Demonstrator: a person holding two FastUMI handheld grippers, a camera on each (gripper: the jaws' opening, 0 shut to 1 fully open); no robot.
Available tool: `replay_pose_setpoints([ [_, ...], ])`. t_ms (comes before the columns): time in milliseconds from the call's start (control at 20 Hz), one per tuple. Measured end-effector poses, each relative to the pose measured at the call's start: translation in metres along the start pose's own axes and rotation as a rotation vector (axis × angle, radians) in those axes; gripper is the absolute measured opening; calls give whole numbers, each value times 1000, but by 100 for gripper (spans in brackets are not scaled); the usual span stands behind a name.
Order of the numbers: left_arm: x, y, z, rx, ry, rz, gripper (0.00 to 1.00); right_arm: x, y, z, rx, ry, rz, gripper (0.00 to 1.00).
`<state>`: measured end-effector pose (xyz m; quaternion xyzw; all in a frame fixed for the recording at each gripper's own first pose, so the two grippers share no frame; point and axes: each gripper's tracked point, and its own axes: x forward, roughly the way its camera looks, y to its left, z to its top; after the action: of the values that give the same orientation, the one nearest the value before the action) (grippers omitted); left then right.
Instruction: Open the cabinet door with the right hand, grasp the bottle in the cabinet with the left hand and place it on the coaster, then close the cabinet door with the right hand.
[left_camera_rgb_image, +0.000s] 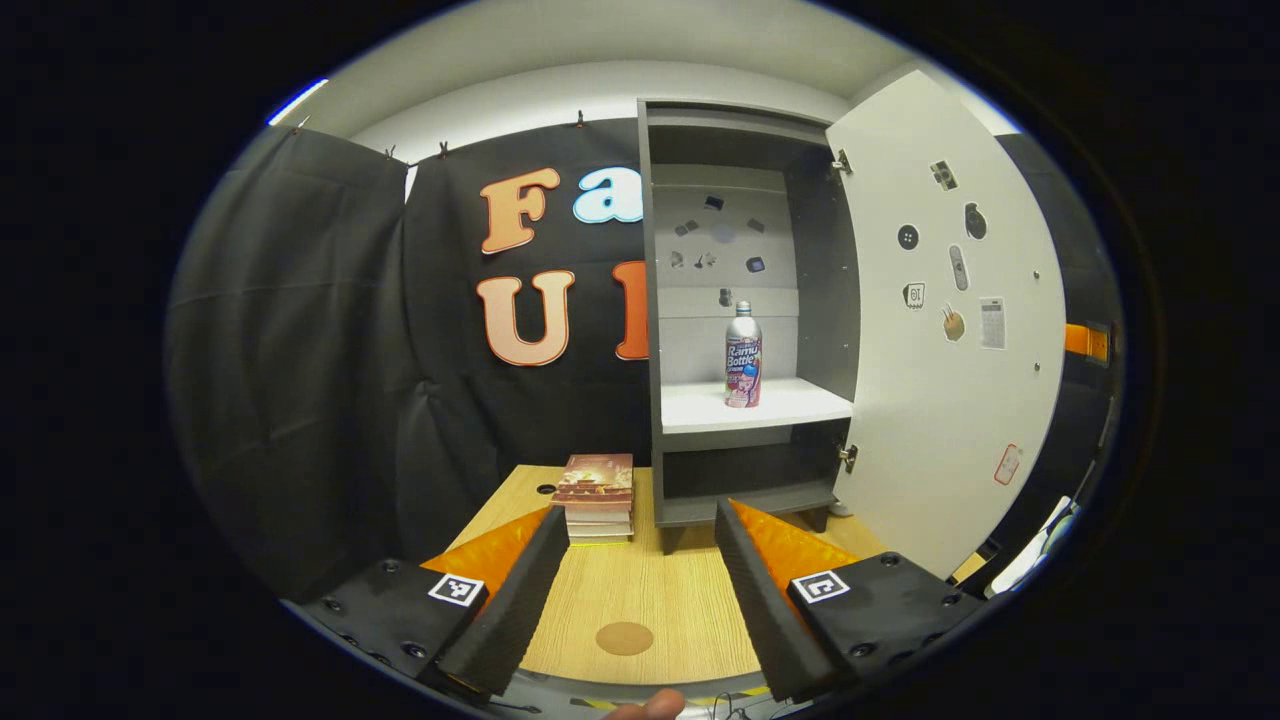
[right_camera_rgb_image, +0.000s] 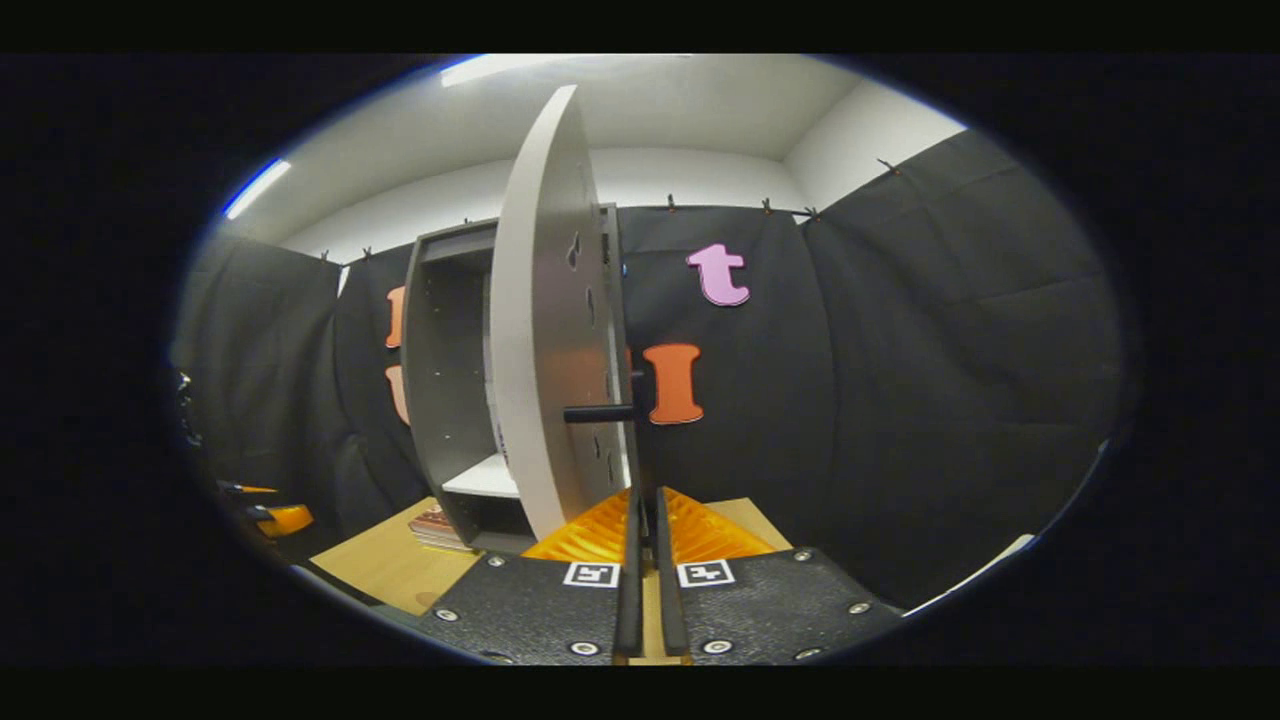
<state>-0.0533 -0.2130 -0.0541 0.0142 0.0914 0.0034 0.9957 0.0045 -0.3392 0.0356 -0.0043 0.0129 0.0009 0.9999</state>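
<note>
- In the left gripper view the left tool (left_camera_rgb_image: 640, 590) has its two fingers spread wide apart, holding nothing and touching nothing, with bare worktop (left_camera_rgb_image: 640, 600) showing between them.
- In the right gripper view the right tool (right_camera_rgb_image: 650, 560) has its fingers drawn together with only a thin slit between them; the dark handle (right_camera_rgb_image: 600, 412) of the cabinet door (right_camera_rgb_image: 545, 330) sits above and beyond the fingertips, and I cannot tell whether the fingers touch the door's edge.
- The bottle (left_camera_rgb_image: 743, 356) stands upright inside the cabinet (left_camera_rgb_image: 745, 300), on its white shelf (left_camera_rgb_image: 760, 405), long axis vertical, cap up, label facing the left tool; it sits toward the middle of the shelf, apart from the cabinet walls.
- The cabinet door (left_camera_rgb_image: 945, 330) is swung wide open on the cabinet's right side.
- The round coaster (left_camera_rgb_image: 624, 638) lies flat on the worktop in front of the cabinet, between the left tool's fingers and bare.
- A stack of books (left_camera_rgb_image: 597, 497) lies on the worktop just beside the cabinet's lower left corner.
</note>
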Motion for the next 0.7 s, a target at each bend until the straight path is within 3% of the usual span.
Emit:
replay_pose_setpoints([
  [400,3,1,7,17,-16,22,96,-11,2,9,29,-21,-5,7],
  [700,38,-21,17,30,-40,-21,96,-70,36,36,56,-88,15,6],
])
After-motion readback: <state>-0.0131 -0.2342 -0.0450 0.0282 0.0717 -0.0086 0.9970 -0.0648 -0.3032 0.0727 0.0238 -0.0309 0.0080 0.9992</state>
